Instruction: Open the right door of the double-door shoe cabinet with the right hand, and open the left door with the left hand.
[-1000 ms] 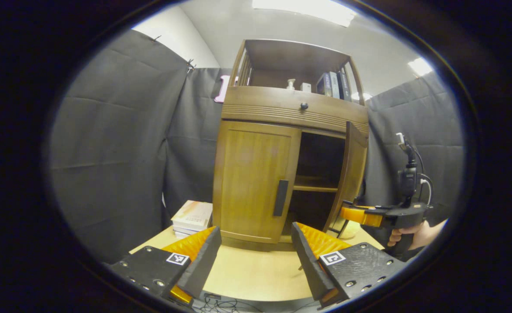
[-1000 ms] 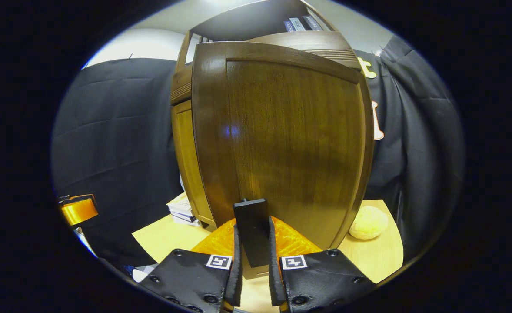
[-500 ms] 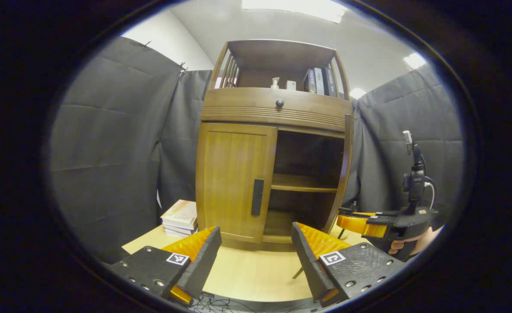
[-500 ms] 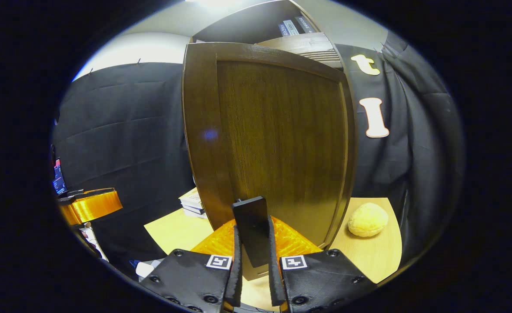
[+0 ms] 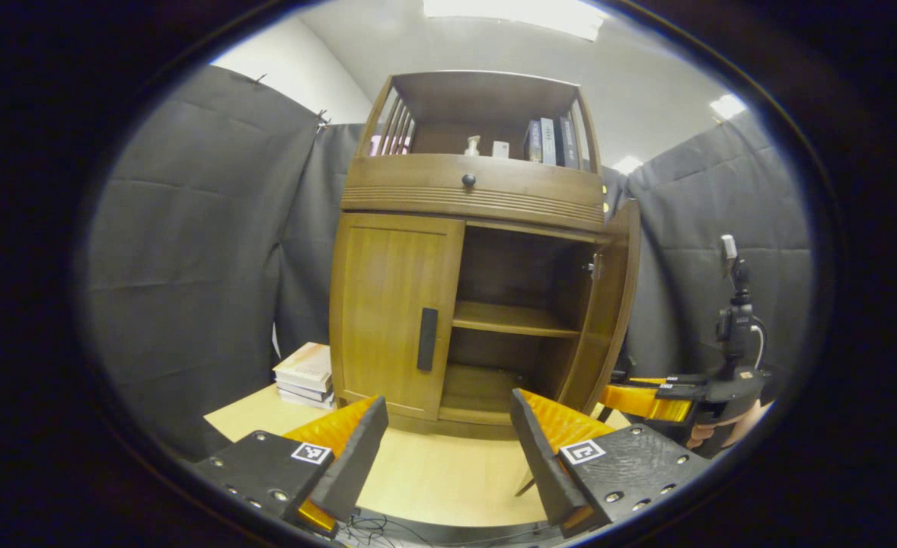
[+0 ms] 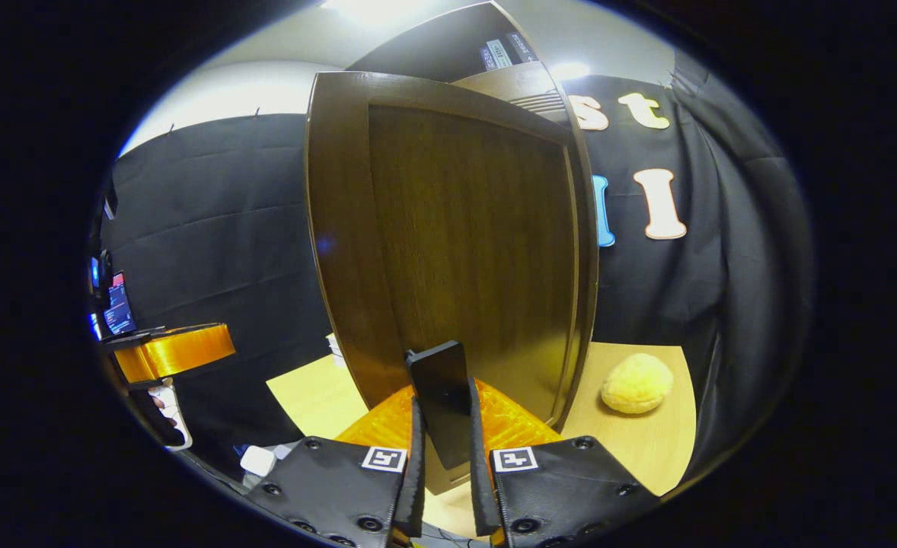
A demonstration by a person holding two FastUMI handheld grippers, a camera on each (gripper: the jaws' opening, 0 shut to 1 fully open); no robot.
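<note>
The wooden shoe cabinet [image 5: 471, 190] stands on a light table. Its left door [image 5: 387, 304] is closed, with a black handle [image 5: 427, 339] near its inner edge. Its right door [image 5: 607, 304] stands swung wide, showing inner shelves [image 5: 513, 320]. My left gripper [image 5: 445, 449] is open, well in front of the cabinet and holding nothing. In the right gripper view the right door [image 6: 456, 228] looms close, and my right gripper [image 6: 442, 457] is shut on that door's black handle [image 6: 439, 396]. The right gripper [image 5: 646, 399] and the hand holding it also appear at the right of the left gripper view.
A stack of books [image 5: 305, 374] lies on the table left of the cabinet. A round bread roll [image 6: 635, 383] sits on the table [image 6: 639, 449] beyond the open door. Books and bottles stand on the cabinet's top shelf [image 5: 547, 141]. Black cloth walls surround the booth.
The right door has swung further open, pulled by my right gripper on its handle. The left gripper has shifted so the cabinet sits more to the left; it stays open.
</note>
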